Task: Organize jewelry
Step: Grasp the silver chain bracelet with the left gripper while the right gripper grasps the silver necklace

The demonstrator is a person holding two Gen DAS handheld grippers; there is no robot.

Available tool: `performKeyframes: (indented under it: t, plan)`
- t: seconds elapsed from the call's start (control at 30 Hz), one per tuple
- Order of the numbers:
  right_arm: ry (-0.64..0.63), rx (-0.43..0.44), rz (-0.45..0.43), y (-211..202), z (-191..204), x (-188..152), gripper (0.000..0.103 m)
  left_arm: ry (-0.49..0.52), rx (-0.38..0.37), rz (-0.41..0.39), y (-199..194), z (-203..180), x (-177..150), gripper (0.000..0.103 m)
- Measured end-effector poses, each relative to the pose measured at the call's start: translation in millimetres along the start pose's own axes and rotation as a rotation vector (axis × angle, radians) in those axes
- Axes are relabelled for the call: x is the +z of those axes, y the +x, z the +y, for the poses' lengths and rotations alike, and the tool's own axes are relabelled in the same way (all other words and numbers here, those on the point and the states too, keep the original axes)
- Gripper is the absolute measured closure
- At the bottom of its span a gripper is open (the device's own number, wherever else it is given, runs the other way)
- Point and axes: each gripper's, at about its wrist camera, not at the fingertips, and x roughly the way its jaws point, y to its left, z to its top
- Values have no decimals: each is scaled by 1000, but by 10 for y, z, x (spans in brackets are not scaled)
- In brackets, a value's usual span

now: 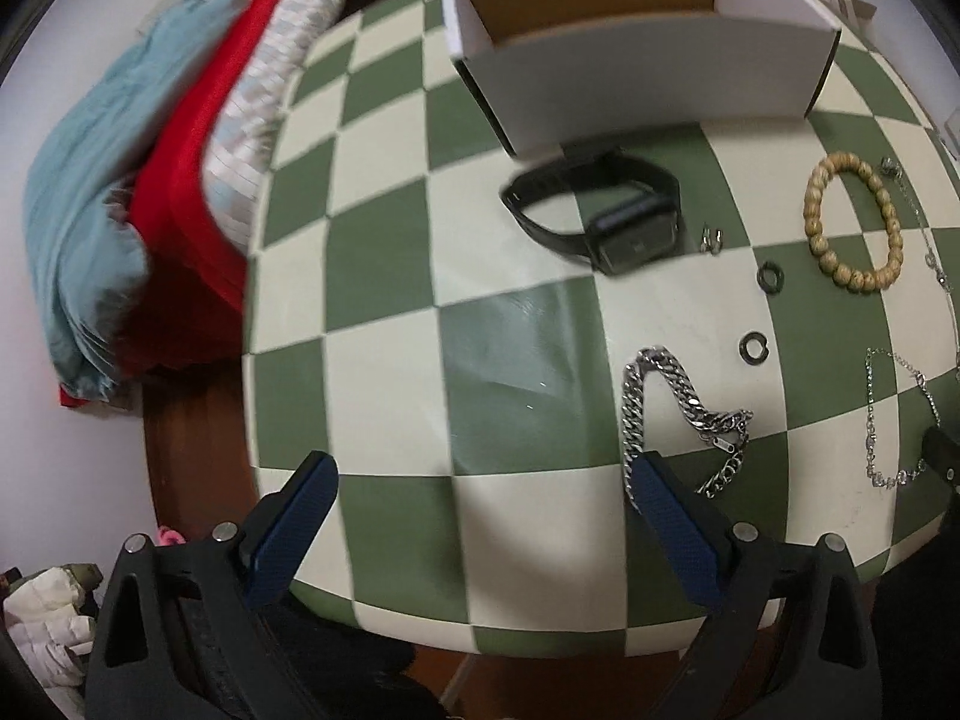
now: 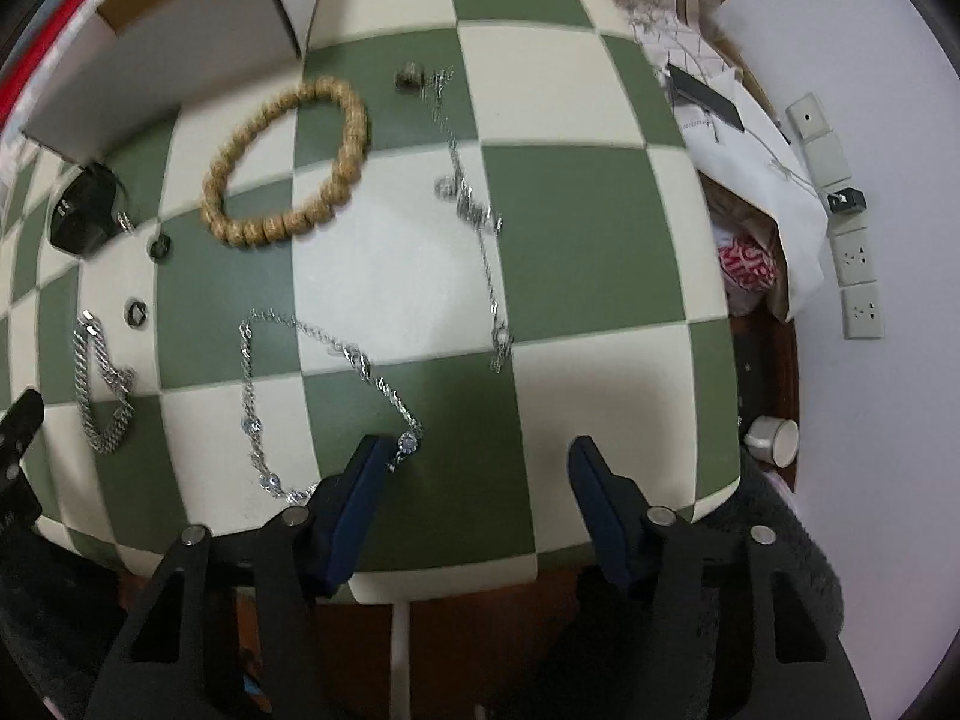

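I hold my left gripper (image 1: 486, 480) open and empty beside the heavy silver chain (image 1: 678, 414); my right gripper (image 2: 477, 465) gapes over the checkered table (image 2: 570, 210), thin necklace (image 2: 312, 402) touching its left finger. Watch (image 1: 606, 216), bead bracelet (image 2: 282, 162) and white box (image 1: 648, 60) lie beyond.

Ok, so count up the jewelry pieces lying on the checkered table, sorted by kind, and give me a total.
Watch: 1, black
Beaded bracelet: 1, tan
Heavy silver curb chain: 1
Thin silver chains: 2
Small dark rings: 2
Earring pair: 1
Small metal charm: 1
Total: 9
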Motion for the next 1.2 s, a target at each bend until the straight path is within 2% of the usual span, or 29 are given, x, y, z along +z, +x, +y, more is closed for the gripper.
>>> performKeyframes:
  t: [0.07,0.1,0.13,0.23,0.3,0.37,0.43,0.5,0.53,0.57,0.63,0.77,1.03,1.2]
  plan:
    - [5,53,-9,9,28,-32,63,-5,-30,17,59,-29,14,4]
    - [6,75,-15,-3,35,-52,77,-7,-43,29,81,-42,13,5]
    - [-7,61,-26,-21,57,-65,97,-10,-56,33,96,-45,10,5]
    - [-8,61,-36,-28,67,-85,99,-16,-84,45,148,-31,16,10]
    - [9,82,-32,-39,53,-61,99,-29,-128,63,211,-15,21,20]
    - [10,92,-34,-49,47,-60,99,-59,-180,47,223,47,2,28]
    - [4,89,-34,-67,76,-60,99,-80,-243,41,232,109,0,44]
    - [3,84,-35,-78,91,-75,99,-97,-314,28,219,146,-7,87]
    - [1,80,-38,-72,90,-72,99,-88,-320,20,206,134,-5,94]
    - [-3,74,-41,-66,88,-64,99,-75,-304,17,197,115,0,97]
    - [-4,70,-45,-61,84,-62,99,-41,-260,2,174,82,-11,97]
    - [34,94,-65,-109,-28,-67,101,-57,-226,-57,43,178,-66,97]
    - [71,127,-190,-560,-249,-15,101,-88,-228,-188,-483,351,-55,98]
    - [73,135,-253,-842,-261,39,101,-82,-228,-229,-674,352,41,98]
